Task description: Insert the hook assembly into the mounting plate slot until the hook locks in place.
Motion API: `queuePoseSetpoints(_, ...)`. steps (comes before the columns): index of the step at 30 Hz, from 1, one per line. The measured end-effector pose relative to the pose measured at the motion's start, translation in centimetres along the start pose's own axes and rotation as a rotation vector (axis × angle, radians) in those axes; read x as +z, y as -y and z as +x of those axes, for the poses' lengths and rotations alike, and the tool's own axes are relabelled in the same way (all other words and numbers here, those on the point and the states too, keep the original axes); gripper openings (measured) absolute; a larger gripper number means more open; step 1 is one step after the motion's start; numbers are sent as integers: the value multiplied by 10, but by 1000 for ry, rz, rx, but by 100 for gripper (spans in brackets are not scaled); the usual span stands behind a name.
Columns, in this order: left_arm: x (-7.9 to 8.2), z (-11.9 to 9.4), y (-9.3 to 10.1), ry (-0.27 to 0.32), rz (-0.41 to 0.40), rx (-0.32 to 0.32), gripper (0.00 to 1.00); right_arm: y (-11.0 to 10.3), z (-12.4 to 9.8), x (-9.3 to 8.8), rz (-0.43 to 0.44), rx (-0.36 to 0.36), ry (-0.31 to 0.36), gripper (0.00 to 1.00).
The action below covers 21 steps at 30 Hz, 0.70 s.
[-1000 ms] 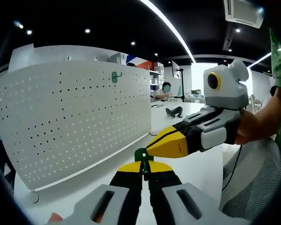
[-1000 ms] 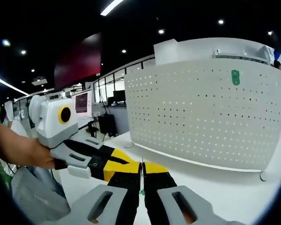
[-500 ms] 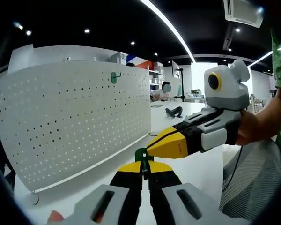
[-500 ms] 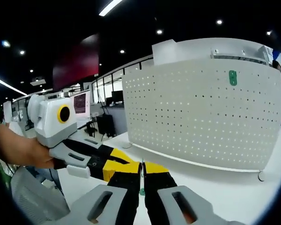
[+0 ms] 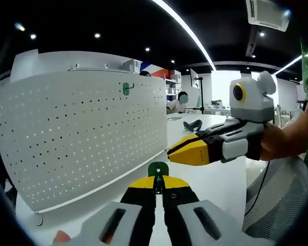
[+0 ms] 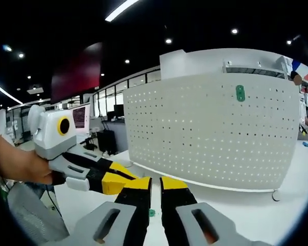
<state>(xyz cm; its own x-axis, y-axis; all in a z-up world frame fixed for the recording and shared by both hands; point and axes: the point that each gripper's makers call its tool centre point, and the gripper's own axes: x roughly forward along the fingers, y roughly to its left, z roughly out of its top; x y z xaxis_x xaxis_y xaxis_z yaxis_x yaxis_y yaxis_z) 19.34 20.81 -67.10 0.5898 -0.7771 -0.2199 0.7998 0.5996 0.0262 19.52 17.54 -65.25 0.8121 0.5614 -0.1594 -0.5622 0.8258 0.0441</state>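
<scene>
A green hook (image 5: 157, 169) was pinched in the closed left gripper (image 5: 158, 187) while the right gripper (image 6: 155, 185) was held slightly parted and empty — careful alignment with a hole in the white pegboard (image 5: 82, 133) was judged essential.

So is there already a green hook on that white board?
Yes: in the left gripper view a green hook hangs near the top edge of the perforated white board.

Green hook assembly (image 5: 157, 169) upright in closed yellow jaws — white perforated mounting plate (image 5: 82, 133) stands beside.
</scene>
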Motion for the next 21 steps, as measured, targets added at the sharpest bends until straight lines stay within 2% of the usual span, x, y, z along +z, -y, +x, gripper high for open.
queuePoseSetpoints(8,11,6,0,18,1,1,3,5,-2,4,-34,-13,3,5)
queuePoseSetpoints(13,29,8,-10,34,35,12,3,5,-6,4,-51,-13,-1,5)
queuePoseSetpoints(16,46,6,-19,58,55,29,3,6,-12,2,-60,-14,-8,5)
queuePoseSetpoints(21,63,5,-31,90,62,57,3,7,-21,-2,-70,-21,-18,5)
